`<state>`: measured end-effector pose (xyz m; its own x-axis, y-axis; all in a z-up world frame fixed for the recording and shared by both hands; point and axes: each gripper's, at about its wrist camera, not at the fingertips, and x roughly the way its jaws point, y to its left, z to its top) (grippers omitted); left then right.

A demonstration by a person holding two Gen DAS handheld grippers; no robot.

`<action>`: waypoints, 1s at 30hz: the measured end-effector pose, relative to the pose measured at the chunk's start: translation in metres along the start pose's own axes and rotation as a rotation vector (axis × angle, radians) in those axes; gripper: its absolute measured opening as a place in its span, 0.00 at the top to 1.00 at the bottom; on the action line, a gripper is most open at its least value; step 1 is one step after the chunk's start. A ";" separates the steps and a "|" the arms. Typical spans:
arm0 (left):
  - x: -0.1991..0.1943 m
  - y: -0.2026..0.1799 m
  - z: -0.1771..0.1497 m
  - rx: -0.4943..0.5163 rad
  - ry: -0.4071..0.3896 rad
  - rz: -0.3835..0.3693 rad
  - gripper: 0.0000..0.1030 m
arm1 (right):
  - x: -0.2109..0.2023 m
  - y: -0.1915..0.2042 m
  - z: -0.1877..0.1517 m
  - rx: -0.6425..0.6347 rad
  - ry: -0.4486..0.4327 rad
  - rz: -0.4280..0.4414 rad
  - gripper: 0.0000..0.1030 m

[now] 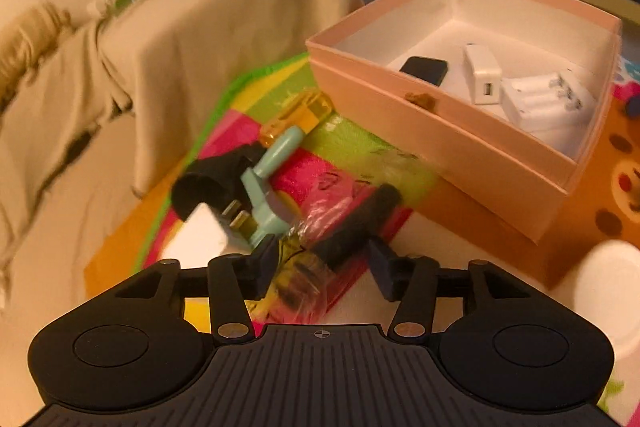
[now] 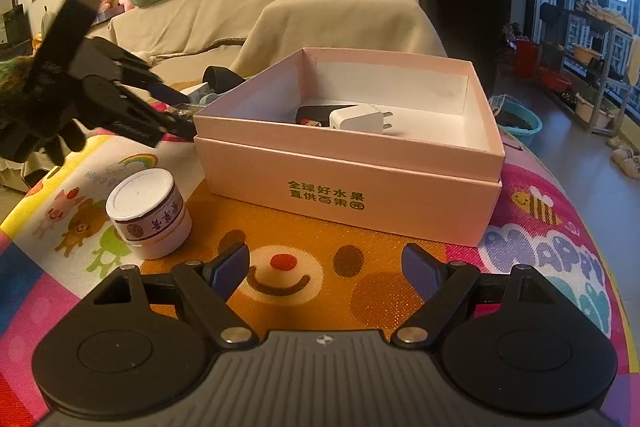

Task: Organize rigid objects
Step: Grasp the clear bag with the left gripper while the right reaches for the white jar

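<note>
Pink box (image 2: 348, 195) sits mid-mat, chargers inside. Left gripper (image 1: 320, 263), apart, straddles what looks like a wrapped black stick (image 1: 352, 227) left of it; next: close, lift. Right gripper (image 2: 326, 275) waits apart, empty.

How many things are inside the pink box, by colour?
White: 2, a charger and a battery holder
Black: 1, a flat block
Total: 3 in the pink box
</note>
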<state>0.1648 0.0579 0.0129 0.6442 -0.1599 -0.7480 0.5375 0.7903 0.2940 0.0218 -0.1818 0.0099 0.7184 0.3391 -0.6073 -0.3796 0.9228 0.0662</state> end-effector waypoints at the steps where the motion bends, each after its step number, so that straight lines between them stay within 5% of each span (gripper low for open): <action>1: 0.002 0.006 0.001 -0.041 0.006 -0.017 0.50 | 0.000 0.000 0.000 0.001 0.000 0.001 0.19; 4: -0.001 0.016 -0.002 -0.188 0.039 -0.101 0.69 | -0.001 -0.001 0.000 0.004 -0.005 0.002 0.19; 11: -0.061 -0.011 -0.068 -0.466 0.025 -0.175 0.74 | -0.009 0.005 -0.002 -0.024 -0.040 0.013 0.19; 14: -0.094 -0.030 -0.100 -0.585 0.019 -0.192 0.74 | -0.019 0.024 -0.005 -0.082 -0.041 0.130 0.19; 18: -0.123 -0.052 -0.129 -0.652 -0.040 -0.160 0.74 | -0.008 0.062 -0.004 -0.168 0.017 0.203 0.21; 24: -0.117 -0.057 -0.146 -0.821 -0.170 -0.132 0.74 | 0.024 0.096 0.012 -0.251 0.051 0.177 0.51; 30: -0.103 -0.070 -0.139 -0.794 -0.261 -0.156 0.74 | -0.004 0.096 0.025 -0.296 0.051 0.118 0.52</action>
<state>-0.0145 0.1015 -0.0132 0.7520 -0.3554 -0.5551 0.1519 0.9130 -0.3787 -0.0032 -0.0896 0.0380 0.6319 0.4239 -0.6489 -0.6172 0.7816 -0.0904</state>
